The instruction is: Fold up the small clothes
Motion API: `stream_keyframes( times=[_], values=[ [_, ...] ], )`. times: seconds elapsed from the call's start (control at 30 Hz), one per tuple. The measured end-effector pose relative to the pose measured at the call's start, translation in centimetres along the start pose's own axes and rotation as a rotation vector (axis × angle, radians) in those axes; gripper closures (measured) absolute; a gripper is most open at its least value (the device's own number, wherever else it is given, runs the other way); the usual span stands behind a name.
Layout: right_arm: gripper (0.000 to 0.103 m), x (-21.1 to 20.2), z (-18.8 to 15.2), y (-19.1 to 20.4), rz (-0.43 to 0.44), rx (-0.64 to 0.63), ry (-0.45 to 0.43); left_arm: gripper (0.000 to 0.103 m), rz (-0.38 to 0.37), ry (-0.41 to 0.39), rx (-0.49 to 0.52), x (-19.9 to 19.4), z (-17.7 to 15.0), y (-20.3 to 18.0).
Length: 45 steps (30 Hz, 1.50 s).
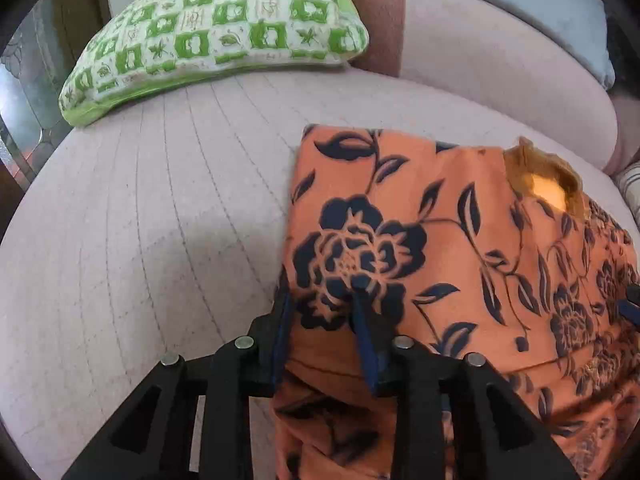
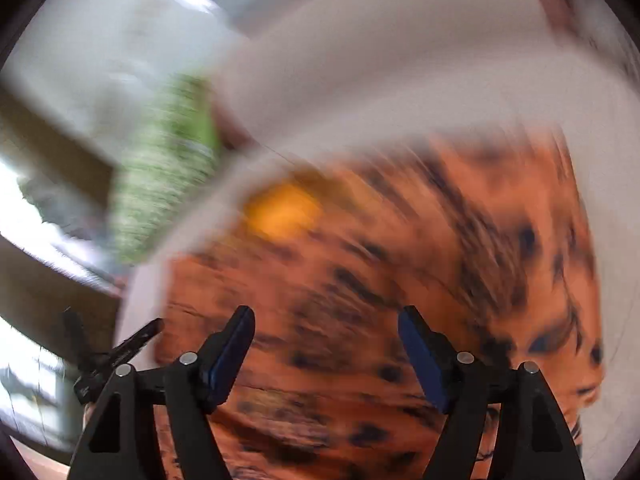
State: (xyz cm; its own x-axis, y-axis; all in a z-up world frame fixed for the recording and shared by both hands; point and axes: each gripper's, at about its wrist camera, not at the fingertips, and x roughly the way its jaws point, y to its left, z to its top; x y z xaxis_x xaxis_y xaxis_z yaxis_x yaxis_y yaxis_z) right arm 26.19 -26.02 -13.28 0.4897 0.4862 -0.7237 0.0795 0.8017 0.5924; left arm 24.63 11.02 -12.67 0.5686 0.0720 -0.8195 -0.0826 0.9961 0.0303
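An orange garment [image 1: 460, 240] with a dark blue flower print lies folded on the pale pink seat [image 1: 160, 220]. A yellow-lit opening shows at its far edge. My left gripper [image 1: 320, 292] is open and straddles the garment's near left edge. One of its fingers [image 1: 282, 312] is beside the edge and the other rests on top of the cloth. The right wrist view is heavily blurred. There my right gripper [image 2: 326, 320] hangs open over the garment [image 2: 400, 240], with nothing pinched between its blue pads.
A green-and-white checked pillow [image 1: 224, 36] lies at the far left of the seat. Behind it are a brown cushion [image 1: 380, 20] and the pink backrest [image 1: 500, 60]. A glass-topped table [image 1: 24, 92] stands beyond the seat's left edge.
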Motion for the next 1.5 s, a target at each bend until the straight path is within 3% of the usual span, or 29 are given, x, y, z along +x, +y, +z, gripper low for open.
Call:
stream_keyframes(
  times=[0.03,0.07,0.1,0.17,0.27,0.33,0.37,0.4,0.43,0.47,0.5,0.53,0.6,0.67,0.7,0.73,0.8,0.87,0.9,0.97,1.0,1.03,1.07,1.1,1.2,1.27,1.37,1.5],
  values=[
    [0.034,-0.2,-0.1,-0.8,0.038,0.045,-0.036,0.063,0.05,-0.01,0.016,-0.7,0.2,-0.2],
    [0.033,-0.9,0.0,-0.7,0.054,0.058,-0.058,0.061,0.047,-0.034,0.006,-1.6,0.4,-0.1],
    [0.027,-1.7,0.2,0.3,0.04,0.037,-0.072,0.058,-0.031,-0.083,-0.027,-2.8,1.1,0.3],
    [0.026,-3.1,0.9,2.9,0.038,-0.087,-0.122,0.043,-0.098,-0.11,-0.039,-3.5,2.5,0.3],
    [0.026,-3.2,2.7,4.7,0.079,-0.147,-0.138,0.043,-0.153,-0.12,0.009,-2.1,4.8,-0.8],
    [0.025,-2.0,4.2,3.7,0.173,-0.086,-0.098,0.043,-0.234,-0.085,0.003,-0.1,5.7,-1.0],
    [0.025,-0.7,4.9,3.0,0.256,-0.062,-0.038,0.043,-0.233,-0.062,-0.008,1.1,5.9,-1.0],
    [0.025,0.2,5.1,2.4,0.279,-0.057,-0.009,0.043,-0.173,-0.029,-0.009,2.7,6.1,-0.9],
    [0.032,1.4,5.2,1.1,0.149,-0.057,-0.025,0.043,-0.058,0.027,-0.035,5.0,6.1,-0.2],
    [0.037,2.2,5.4,-0.5,0.083,-0.01,-0.037,0.039,-0.043,0.029,-0.11,5.8,6.0,1.2],
    [0.038,1.9,5.3,-2.5,0.159,0.098,-0.079,0.039,-0.065,-0.006,-0.17,5.4,5.8,2.2],
    [0.034,1.0,5.0,-2.8,0.195,0.145,-0.114,0.039,-0.037,-0.016,-0.174,5.0,5.9,2.3],
    [0.025,-0.1,4.6,-1.0,0.152,0.065,-0.122,0.036,-0.014,-0.017,-0.153,4.8,5.7,2.1],
    [0.022,-0.3,4.4,0.5,0.223,-0.007,-0.115,0.034,-0.022,-0.006,-0.138,4.9,5.3,2.0],
    [0.023,0.3,4.4,0.8,0.175,-0.031,-0.113,0.032,-0.018,-0.001,-0.137,4.6,5.0,2.2],
    [0.029,1.6,4.4,-0.4,0.07,0.014,-0.08,0.032,-0.022,0.012,-0.14,4.2,4.7,2.5],
    [0.028,0.4,4.0,-1.2,0.114,0.114,-0.123,0.033,-0.054,-0.004,-0.18,1.4,3.4,3.9],
    [0.026,-1.9,3.1,0.9,0.111,0.063,-0.154,0.033,-0.061,-0.067,-0.206,-1.3,2.4,5.2],
    [0.023,-3.0,2.1,2.4,0.167,0.001,-0.158,0.033,-0.072,-0.076,-0.181,-2.4,1.2,5.2],
    [0.017,-3.0,0.6,3.9,0.209,-0.058,-0.135,0.032,-0.007,0.011,-0.06,-1.3,-0.4,4.0],
    [0.016,-1.9,-0.3,3.9,0.165,-0.08,-0.104,0.029,0.036,0.086,-0.016,0.2,-1.4,3.5],
    [0.019,0.0,-0.9,2.7,0.075,-0.037,-0.033,0.026,0.033,0.056,-0.044,0.2,-1.7,3.9],
    [0.021,0.6,-1.4,1.6,0.074,0.016,-0.01,0.026,0.054,0.064,-0.062,-0.7,-1.6,4.0],
    [0.021,-0.7,-1.8,1.8,0.083,0.034,-0.069,0.027,0.047,0.059,-0.092,-1.9,-1.3,4.2],
    [0.019,-4.9,-3.3,5.1,0.124,-0.022,-0.12,0.027,0.011,-0.024,-0.096,-5.9,-1.4,4.4],
    [0.019,-10.8,-6.4,5.4,0.067,-0.092,-0.201,0.027,-0.032,-0.058,-0.095,-8.7,-2.6,4.7],
    [0.017,-13.9,-8.9,3.9,0.059,-0.078,-0.191,0.025,-0.125,-0.05,-0.128,-12.6,-6.6,6.2],
    [0.017,-18.6,-14.3,-0.9,-0.085,-0.083,-0.093,0.025,-0.223,0.006,-0.164,-15.4,-12.0,7.7]
  ],
)
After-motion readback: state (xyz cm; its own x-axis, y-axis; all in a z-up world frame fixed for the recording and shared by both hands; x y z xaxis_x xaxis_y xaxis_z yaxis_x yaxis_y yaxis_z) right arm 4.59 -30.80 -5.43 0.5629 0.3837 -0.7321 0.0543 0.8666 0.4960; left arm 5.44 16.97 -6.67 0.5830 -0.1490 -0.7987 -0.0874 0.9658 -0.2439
